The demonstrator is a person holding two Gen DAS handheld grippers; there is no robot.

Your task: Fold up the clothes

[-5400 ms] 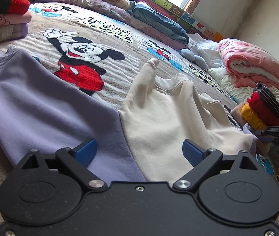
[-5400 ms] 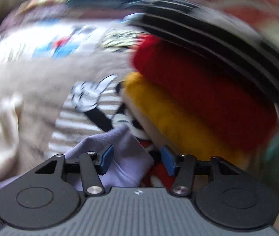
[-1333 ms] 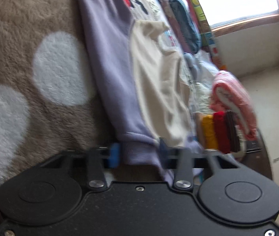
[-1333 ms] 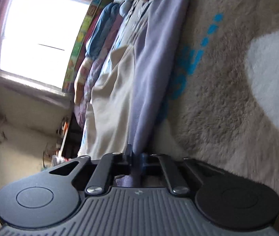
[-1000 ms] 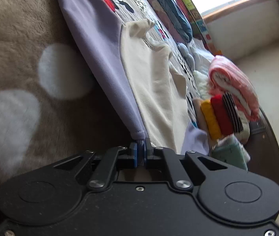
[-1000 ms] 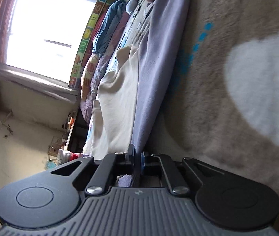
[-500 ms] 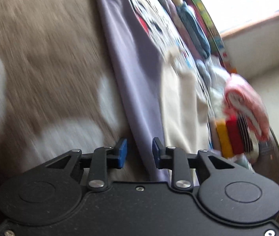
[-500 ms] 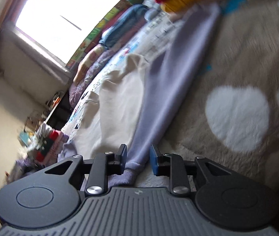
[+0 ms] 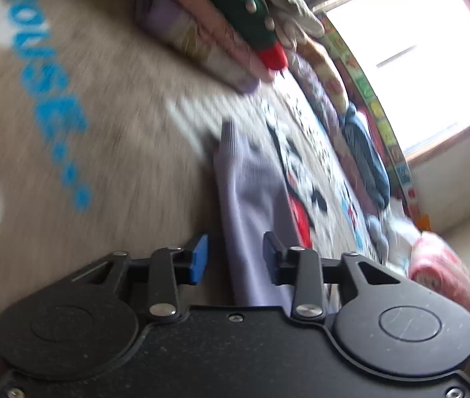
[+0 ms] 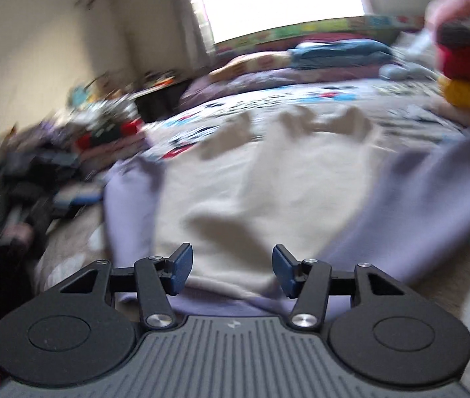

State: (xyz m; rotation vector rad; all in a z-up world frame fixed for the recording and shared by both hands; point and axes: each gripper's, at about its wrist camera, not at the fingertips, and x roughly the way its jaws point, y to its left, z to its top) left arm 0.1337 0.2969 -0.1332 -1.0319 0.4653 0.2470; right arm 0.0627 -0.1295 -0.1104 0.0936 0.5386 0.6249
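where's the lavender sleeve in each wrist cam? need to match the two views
Left wrist: a lavender sleeve runs up the middle from between the open left gripper fingers, cuff far end. The views don't settle which sleeve it is.
Right wrist: one lavender sleeve at left, the other at right, flanking the cream body.
Shared landmark: blue bundle below the window.

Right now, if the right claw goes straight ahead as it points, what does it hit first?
Most likely the cream body of the sweatshirt: the right claw is open, empty, and aimed low across it, lavender hem just under the fingers. The frame is blurred and depth unclear, so it might skim above the cloth.
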